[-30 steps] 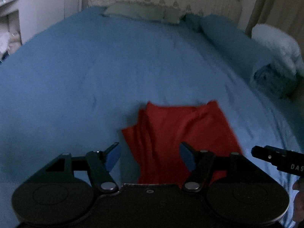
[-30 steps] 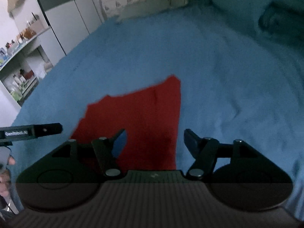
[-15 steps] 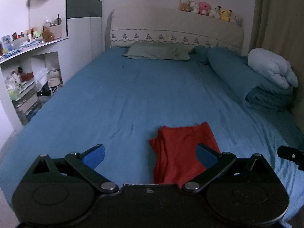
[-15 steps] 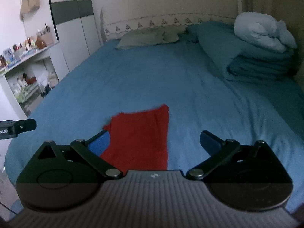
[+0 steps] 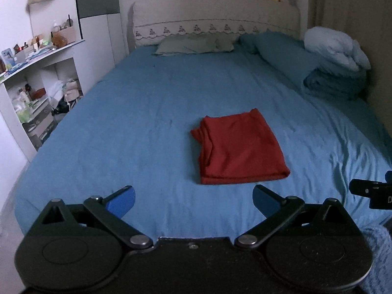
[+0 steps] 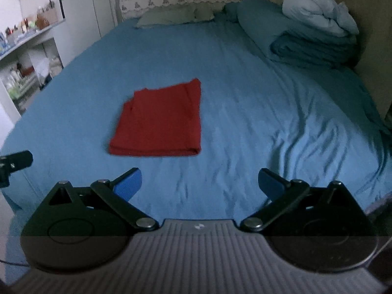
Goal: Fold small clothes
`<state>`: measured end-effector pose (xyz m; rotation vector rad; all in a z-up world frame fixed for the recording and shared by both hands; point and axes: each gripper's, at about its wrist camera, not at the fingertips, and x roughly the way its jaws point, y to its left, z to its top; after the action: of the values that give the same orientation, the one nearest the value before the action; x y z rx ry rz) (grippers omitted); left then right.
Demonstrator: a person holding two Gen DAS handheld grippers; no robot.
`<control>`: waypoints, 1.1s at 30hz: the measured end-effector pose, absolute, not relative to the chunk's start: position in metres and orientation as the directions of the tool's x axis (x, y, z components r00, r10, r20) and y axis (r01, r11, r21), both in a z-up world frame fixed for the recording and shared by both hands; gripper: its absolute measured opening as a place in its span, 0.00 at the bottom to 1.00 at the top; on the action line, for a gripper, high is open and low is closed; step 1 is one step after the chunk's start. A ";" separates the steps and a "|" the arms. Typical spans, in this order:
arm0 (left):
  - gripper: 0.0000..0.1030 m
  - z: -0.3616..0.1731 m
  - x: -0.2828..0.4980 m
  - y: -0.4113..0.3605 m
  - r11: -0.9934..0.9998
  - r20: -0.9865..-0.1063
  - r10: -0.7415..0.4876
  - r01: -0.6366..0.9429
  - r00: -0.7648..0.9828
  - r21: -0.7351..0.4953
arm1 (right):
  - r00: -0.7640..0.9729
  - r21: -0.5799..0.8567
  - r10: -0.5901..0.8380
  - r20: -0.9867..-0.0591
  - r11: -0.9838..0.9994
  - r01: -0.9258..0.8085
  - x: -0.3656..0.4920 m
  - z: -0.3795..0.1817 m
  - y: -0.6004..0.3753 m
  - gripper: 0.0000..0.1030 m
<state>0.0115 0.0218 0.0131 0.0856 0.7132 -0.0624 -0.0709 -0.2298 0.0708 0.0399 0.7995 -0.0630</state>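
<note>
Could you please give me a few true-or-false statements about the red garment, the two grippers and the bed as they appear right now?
1. The red garment lies folded on the blue sheet. True.
2. The left gripper is clamped on the garment. False: it is open and holds nothing.
3. The right gripper is open and apart from the garment. True.
4. The garment rests on the grey pillow. False: the pillow lies far beyond it, by the headboard.
</note>
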 end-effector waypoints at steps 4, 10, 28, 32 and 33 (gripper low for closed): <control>1.00 0.008 0.009 0.018 0.994 -0.656 -0.037 0.098 0.754 0.056 | 0.692 0.004 -0.054 -0.720 0.997 0.082 -0.075 0.063 -0.228 1.00; 1.00 0.005 0.007 0.012 0.991 -0.653 -0.056 0.120 0.756 0.054 | 0.686 0.023 -0.046 -0.726 0.996 0.091 -0.076 0.064 -0.231 1.00; 1.00 0.005 0.004 0.013 0.989 -0.646 -0.073 0.138 0.760 0.050 | 0.696 0.011 -0.062 -0.716 0.995 0.099 -0.077 0.068 -0.225 1.00; 1.00 0.007 0.003 0.013 0.989 -0.641 -0.071 0.135 0.764 0.051 | 0.697 0.011 -0.063 -0.715 0.995 0.102 -0.077 0.068 -0.224 1.00; 1.00 0.007 0.003 0.014 0.990 -0.640 -0.070 0.134 0.765 0.052 | 0.696 0.011 -0.062 -0.716 0.995 0.100 -0.077 0.068 -0.224 1.00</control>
<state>0.0029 0.0141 0.0073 0.0966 0.6904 -0.1115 -0.0771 -0.2244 0.0679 0.0504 0.7963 -0.0899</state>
